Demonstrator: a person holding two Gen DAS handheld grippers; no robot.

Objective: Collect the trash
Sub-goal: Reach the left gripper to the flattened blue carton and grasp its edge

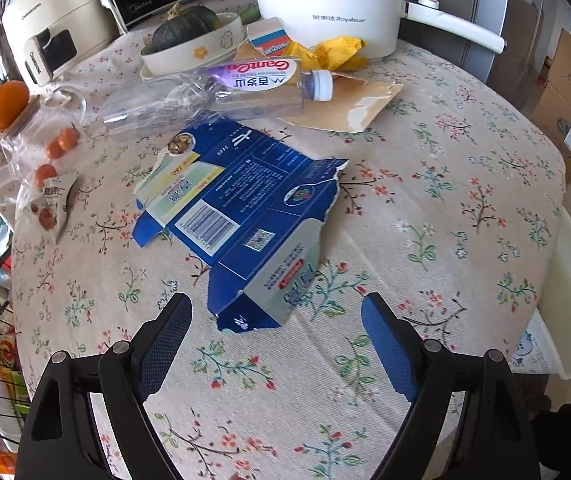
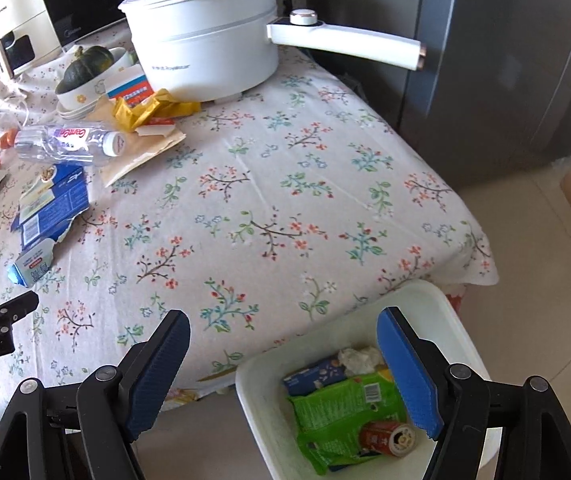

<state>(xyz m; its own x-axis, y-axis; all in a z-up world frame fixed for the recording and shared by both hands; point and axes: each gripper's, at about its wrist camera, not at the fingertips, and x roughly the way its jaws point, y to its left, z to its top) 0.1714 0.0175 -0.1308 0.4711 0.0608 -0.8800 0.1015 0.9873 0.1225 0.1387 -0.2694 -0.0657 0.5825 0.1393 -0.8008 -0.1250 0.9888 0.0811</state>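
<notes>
Left wrist: flattened blue carton [image 1: 245, 220] lies diagonally.

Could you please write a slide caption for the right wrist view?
Open right gripper hovers empty above white bin holding green wrapper and red can.

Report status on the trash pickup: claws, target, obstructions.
Left claw open, above torn blue carton. Right claw open, empty, over white bin. Clear bottle lies beyond carton; nothing blocking.
</notes>
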